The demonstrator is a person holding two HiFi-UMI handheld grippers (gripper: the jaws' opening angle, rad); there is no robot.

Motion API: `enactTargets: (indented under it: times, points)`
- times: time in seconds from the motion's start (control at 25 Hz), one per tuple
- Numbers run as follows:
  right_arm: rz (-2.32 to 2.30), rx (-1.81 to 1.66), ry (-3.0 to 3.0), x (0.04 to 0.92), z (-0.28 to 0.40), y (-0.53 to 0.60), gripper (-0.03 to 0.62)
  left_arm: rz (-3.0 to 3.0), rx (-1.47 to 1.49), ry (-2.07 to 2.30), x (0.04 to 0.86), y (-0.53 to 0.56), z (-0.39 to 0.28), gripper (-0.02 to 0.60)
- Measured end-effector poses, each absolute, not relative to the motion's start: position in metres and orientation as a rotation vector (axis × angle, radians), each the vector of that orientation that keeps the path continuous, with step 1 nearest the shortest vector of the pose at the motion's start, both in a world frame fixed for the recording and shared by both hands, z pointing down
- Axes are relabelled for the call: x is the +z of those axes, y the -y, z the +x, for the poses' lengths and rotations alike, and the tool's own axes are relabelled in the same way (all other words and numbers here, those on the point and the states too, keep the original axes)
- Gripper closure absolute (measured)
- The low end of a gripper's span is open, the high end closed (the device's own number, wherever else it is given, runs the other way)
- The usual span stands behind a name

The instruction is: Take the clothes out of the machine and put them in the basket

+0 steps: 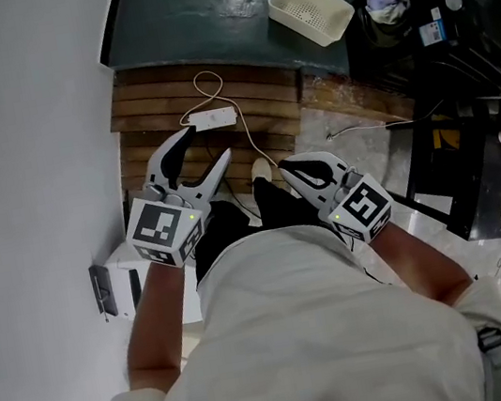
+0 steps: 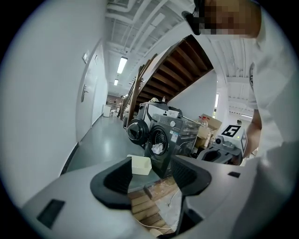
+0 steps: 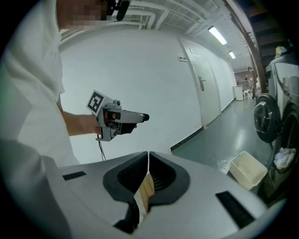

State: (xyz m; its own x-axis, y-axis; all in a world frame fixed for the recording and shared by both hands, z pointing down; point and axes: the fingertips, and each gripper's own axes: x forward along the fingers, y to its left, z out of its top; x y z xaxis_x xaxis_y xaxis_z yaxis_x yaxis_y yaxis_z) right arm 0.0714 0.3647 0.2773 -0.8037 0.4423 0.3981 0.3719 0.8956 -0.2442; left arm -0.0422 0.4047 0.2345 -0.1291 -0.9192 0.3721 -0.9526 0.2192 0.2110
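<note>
We hold both out ahead, aimed toward the machine [image 2: 164, 140], which stands well apart from us. The left hand-held gripper [image 1: 210, 142] has its jaws apart and empty, likely readied to grab. The right hand-held gripper [image 1: 288, 169] is closed on nothing. The clothes [image 2: 158, 148] sit inside the machine's open front. The basket [image 1: 311, 8] waits on the floor [image 1: 199, 3] just beside it to receive them.

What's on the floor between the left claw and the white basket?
In the head view, wooden slats carrying a white power strip and looped cord, then green floor before the basket.
</note>
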Motion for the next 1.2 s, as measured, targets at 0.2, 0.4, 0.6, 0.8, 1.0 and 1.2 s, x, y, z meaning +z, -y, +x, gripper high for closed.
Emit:
enactTargets:
  times: [0.2, 0.4, 0.6, 0.8, 1.0, 1.2]
  points:
    - [-0.551, 0.211, 2.636, 0.261, 0.045, -0.356, 0.582, 1.798, 0.122, 2.041, 0.217, -0.383, -0.066, 0.327]
    - [-0.46, 0.194, 2.652, 0.261, 0.018, -0.35, 0.582, 1.907, 0.135, 1.964, 0.212, -0.362, -0.096, 0.327]
    - [-0.305, 0.204, 2.679, 0.249, -0.021, -0.352, 0.582, 2.053, 0.176, 1.851, 0.201, -0.348, -0.129, 0.327]
    - [-0.17, 0.187, 2.7, 0.237, -0.068, -0.364, 0.582, 2.173, 0.187, 1.775, 0.188, -0.347, -0.176, 0.327]
    - [-0.06, 0.156, 2.718, 0.223, -0.102, -0.371, 0.582, 2.265, 0.193, 1.698, 0.187, -0.34, -0.211, 0.327]
    - [0.037, 0.152, 2.721, 0.22, -0.116, -0.361, 0.582, 2.313, 0.193, 1.641, 0.189, -0.318, -0.226, 0.327]
